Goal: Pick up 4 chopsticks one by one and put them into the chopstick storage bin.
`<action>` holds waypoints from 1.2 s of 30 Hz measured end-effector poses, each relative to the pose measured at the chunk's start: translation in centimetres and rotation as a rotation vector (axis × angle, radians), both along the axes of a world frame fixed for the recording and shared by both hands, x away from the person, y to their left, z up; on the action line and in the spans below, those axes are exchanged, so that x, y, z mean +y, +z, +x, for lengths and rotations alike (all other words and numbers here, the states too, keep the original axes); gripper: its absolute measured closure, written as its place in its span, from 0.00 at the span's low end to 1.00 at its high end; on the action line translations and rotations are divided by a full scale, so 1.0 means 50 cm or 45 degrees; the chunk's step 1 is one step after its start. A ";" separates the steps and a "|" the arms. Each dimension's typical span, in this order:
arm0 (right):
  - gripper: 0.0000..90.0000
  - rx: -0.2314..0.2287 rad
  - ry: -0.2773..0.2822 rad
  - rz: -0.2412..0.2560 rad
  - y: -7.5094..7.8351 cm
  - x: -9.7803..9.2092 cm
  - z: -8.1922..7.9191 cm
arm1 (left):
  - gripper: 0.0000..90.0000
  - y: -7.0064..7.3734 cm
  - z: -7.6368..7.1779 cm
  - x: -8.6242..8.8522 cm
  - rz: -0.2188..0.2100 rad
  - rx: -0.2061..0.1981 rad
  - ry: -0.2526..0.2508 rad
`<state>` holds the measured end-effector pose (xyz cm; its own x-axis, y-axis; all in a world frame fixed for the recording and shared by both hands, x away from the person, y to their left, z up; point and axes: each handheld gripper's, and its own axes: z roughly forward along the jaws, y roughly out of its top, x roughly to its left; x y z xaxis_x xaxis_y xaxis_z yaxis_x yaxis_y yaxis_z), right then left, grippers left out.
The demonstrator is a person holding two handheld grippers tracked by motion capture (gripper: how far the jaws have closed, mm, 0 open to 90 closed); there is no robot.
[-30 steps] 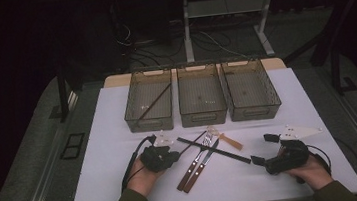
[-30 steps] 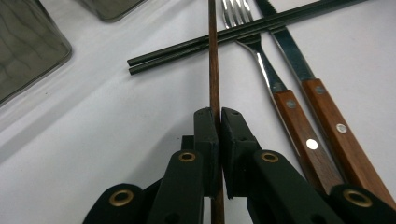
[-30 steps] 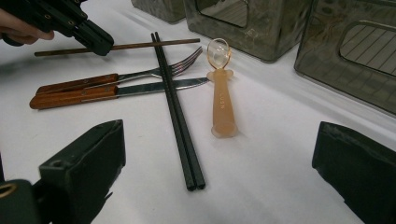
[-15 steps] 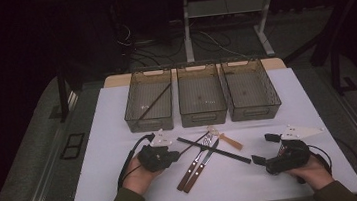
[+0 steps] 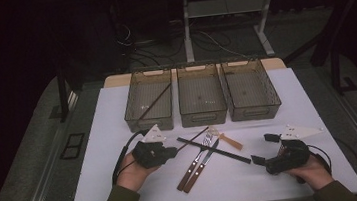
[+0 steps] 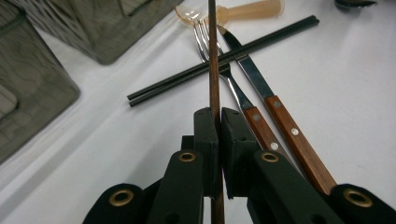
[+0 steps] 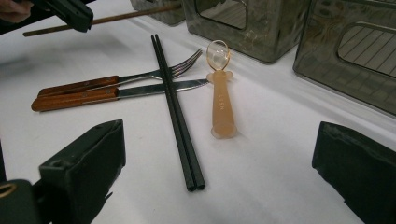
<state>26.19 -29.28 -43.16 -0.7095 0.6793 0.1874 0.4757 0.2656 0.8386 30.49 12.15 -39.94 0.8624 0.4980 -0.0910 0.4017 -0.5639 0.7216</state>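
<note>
On the left, the left tool [image 6: 218,122] is clenched on a thin brown wooden chopstick [image 6: 213,56], the stick pinched between the two black jaws and running forward over the utensils. In the high view this left tool [image 5: 172,152] sits near the front of the white counter [image 5: 118,117], and the brown stick slants from it toward the middle bin. A second ago the hand lay a little lower and the stick was hard to make out against the counter; now it is clearly gripped and seems raised off the surface. I judge that the pick-up is done and the carry comes next, probably to the left grey mesh bin [image 5: 133,116], where a similar brown stick [image 5: 155,102] already lies.

In the middle, nothing has shifted: the pair of black chopsticks [image 5: 214,150] still crosses the wooden-handled fork [image 5: 192,167] and wooden-handled knife [image 5: 200,169], with the translucent orange plastic spoon [image 5: 226,138] just beyond them. The middle bin [image 5: 203,115] and right bin [image 5: 254,111] look empty.

On the right, the right tool [image 5: 264,149] is released, its jaws standing wide apart and facing the black pair; it rests low over the counter much as it did earlier, having crept only slightly.
</note>
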 end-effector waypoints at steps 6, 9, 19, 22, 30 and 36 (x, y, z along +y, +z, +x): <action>0.03 0.001 -0.001 0.000 0.000 0.000 0.000 | 0.95 0.010 0.008 0.004 -0.019 -0.003 0.002; 0.03 0.000 -0.004 0.003 0.000 0.000 0.000 | 0.95 0.016 0.014 0.006 -0.039 -0.002 0.010; 0.03 0.001 -0.003 0.006 0.000 0.000 0.000 | 0.95 0.035 0.027 0.012 -0.071 -0.019 0.016; 0.03 0.001 -0.003 0.000 0.000 0.000 0.001 | 0.95 0.041 0.032 0.015 -0.084 -0.025 0.019; 0.03 -0.006 -0.002 0.017 0.002 -0.001 -0.001 | 0.95 0.056 0.056 0.024 -0.108 -0.043 0.025; 0.03 0.003 -0.001 0.013 0.001 0.001 -0.001 | 0.95 0.069 0.078 0.038 -0.131 -0.061 0.057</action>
<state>26.15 -29.22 -43.12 -0.7084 0.6780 0.1961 0.4780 0.2564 0.8401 34.39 14.06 -36.49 0.8441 0.5262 -0.1032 0.3888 -0.4679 0.7937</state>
